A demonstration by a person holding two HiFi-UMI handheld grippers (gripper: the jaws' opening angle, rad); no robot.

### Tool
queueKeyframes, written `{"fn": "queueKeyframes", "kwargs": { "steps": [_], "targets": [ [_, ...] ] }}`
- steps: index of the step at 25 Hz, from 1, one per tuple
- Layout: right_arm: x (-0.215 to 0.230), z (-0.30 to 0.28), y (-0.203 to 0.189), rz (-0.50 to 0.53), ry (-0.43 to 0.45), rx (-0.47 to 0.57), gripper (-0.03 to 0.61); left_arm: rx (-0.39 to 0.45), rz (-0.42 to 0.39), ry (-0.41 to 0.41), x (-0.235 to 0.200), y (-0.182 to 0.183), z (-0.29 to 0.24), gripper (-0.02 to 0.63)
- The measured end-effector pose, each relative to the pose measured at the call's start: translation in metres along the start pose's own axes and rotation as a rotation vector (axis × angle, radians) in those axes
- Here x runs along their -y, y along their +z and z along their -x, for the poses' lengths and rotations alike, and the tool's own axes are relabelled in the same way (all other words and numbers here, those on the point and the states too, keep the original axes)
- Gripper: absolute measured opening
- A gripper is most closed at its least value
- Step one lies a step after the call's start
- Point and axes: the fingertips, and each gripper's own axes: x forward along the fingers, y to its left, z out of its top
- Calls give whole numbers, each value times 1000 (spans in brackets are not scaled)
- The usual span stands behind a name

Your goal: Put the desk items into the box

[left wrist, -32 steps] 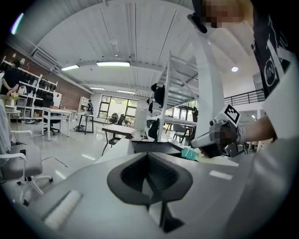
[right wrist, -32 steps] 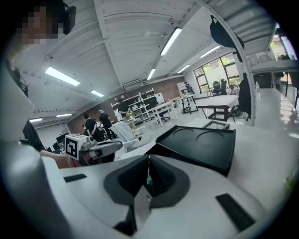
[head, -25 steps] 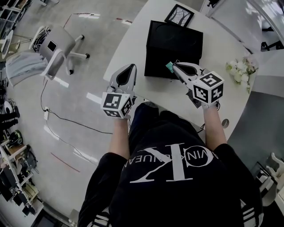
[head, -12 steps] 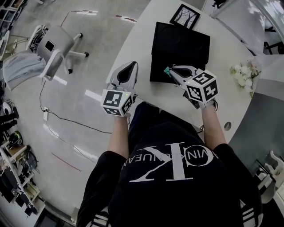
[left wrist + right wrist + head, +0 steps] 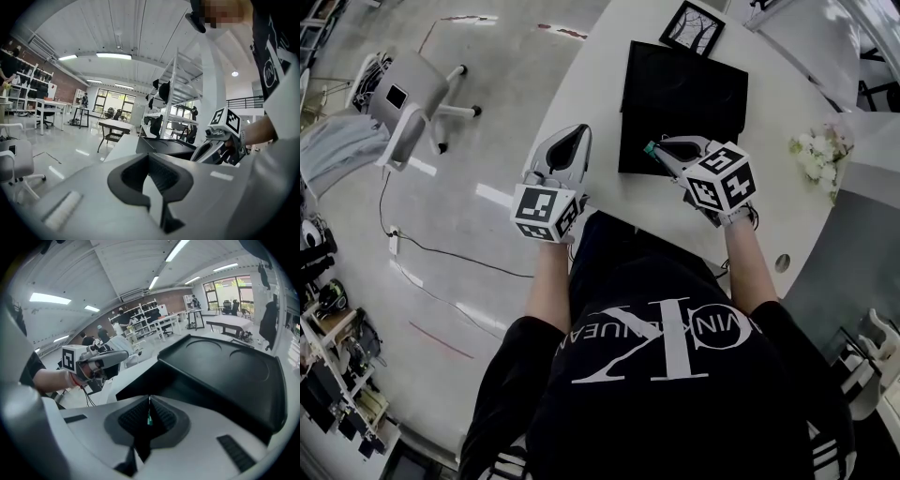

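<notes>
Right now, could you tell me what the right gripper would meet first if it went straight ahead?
Probably the black box: the right gripper, shut on a thin green item, points at its near edge.

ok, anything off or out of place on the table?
Nothing stands out. The black box lies flat on the white table, with the picture frame beyond it and nothing spilled. The right gripper is shut on a thin green item at the box's near edge. The left gripper is shut and empty.
</notes>
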Motion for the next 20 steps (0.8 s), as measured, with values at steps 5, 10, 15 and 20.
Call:
{"fn": "queueKeyframes", "kwargs": {
  "steps": [5, 10, 15, 20],
  "targets": [
    [-1, -6, -2, 5, -1, -16, 20, 0, 3, 0, -2, -2, 1, 9],
    [-1, -8, -2, 11, -6, -26, 20, 2, 4, 7, -4, -2, 3, 9],
    [-1, -9, -4, 25, -16, -43, 20, 5, 6, 17, -5, 0, 8, 9],
    [-1, -8, -3, 26, -34, -32, 20, 11, 6, 30, -6, 1, 13, 9]
  ]
}}
